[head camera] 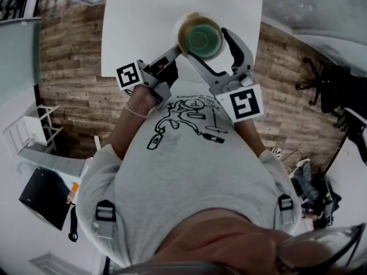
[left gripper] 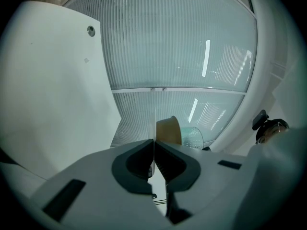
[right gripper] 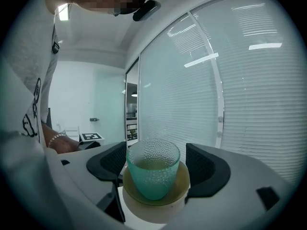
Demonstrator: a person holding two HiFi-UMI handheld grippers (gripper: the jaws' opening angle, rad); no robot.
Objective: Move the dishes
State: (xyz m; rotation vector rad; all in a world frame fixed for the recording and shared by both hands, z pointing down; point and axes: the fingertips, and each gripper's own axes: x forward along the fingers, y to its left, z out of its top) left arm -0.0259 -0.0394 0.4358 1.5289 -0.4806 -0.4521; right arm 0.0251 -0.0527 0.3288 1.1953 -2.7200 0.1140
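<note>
The left hand-held gripper [left gripper: 154, 150] is clamped on the thin rim of a white round plate [head camera: 178, 28]. In the left gripper view its 2 dark pads meet on that white edge with no gap to either side. The plate carries a stack of 2 dishes: an olive-yellow shallow bowl [right gripper: 181, 186] sits on it, and a teal dimpled glass cup [right gripper: 152, 169] stands upright inside the bowl.

The right hand-held gripper [right gripper: 158, 166] is spread wide. Its 2 black pads stand on either side of the cup and bowl, each apart from the glass, so it grips nothing. In the head view its 2 long fingers reach round the stack from the near side, while the left hand-held gripper comes in from the stack's left.

Seen from above, the stack lies over the near part of the white surface [head camera: 143, 22], close to its front edge. I cannot tell whether the plate rests on the surface or is held just above it.

A wooden plank floor [head camera: 69, 56] shows on both sides of the surface. A ribbed glass wall [left gripper: 182, 47] fills the background of both gripper views. A thin bracelet [head camera: 135, 112] circles the person's left wrist.
</note>
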